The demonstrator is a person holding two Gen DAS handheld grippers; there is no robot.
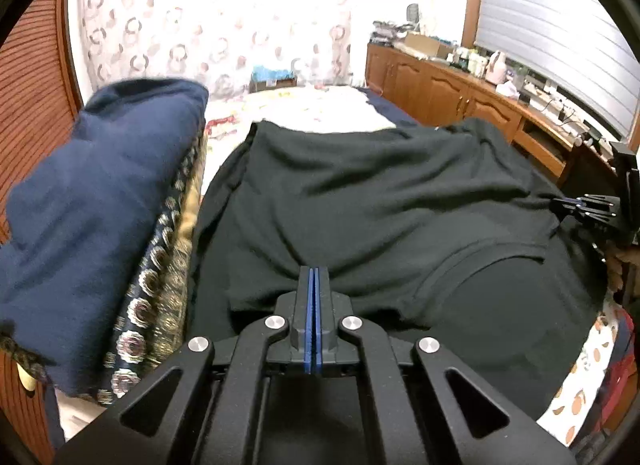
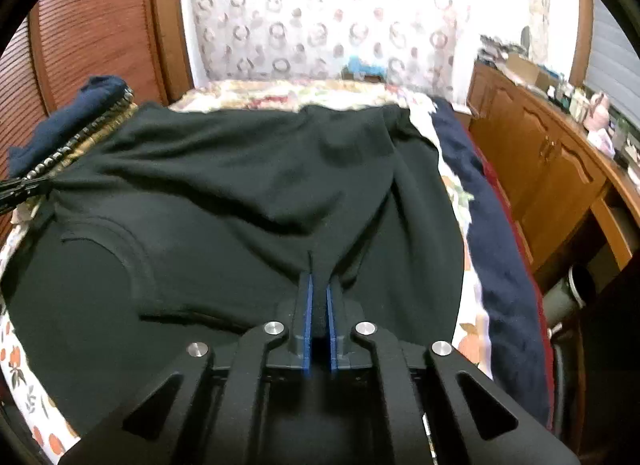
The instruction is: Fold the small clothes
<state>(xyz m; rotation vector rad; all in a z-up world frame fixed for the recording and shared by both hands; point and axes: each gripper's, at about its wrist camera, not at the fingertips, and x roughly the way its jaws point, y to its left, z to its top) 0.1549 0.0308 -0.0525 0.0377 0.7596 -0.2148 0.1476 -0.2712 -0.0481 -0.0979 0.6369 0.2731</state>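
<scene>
The left gripper [image 1: 314, 271] sits closest to its camera, blue pads pressed flat together, tips at the near edge of the black garment [image 1: 360, 205]. Whether a thin layer of cloth lies between the pads cannot be made out; the tips blend into the dark fabric. The right gripper [image 2: 319, 279] is clamped on a pinched ridge of the same garment [image 2: 248, 185], a fold of cloth rising between its pads and running forward from the tips.

The garment spreads ahead of both grippers across the bed [image 2: 280, 95], wrinkled, with a curved seam like a neckline or armhole showing near its close edge; which it is cannot be told. Its near hem is hidden under the gripper bodies.

Left of the left gripper lies a dark blue cloth [image 1: 100, 205] atop a patterned fabric [image 1: 160, 285] with gold rings, blurred and partly cut off by the lens edge. At the far right of the left view, the right gripper [image 1: 560, 203] shows only as a tip touching the garment's edge. At the far left of the right view, the left gripper's tip pokes in likewise.

Right of the right gripper a navy blanket [image 2: 500, 245] runs along the bed's side, then a wooden cabinet [image 2: 540, 169] with cluttered small items too blurred to name. Beyond, a patterned curtain [image 2: 320, 25] is washed out by light.
</scene>
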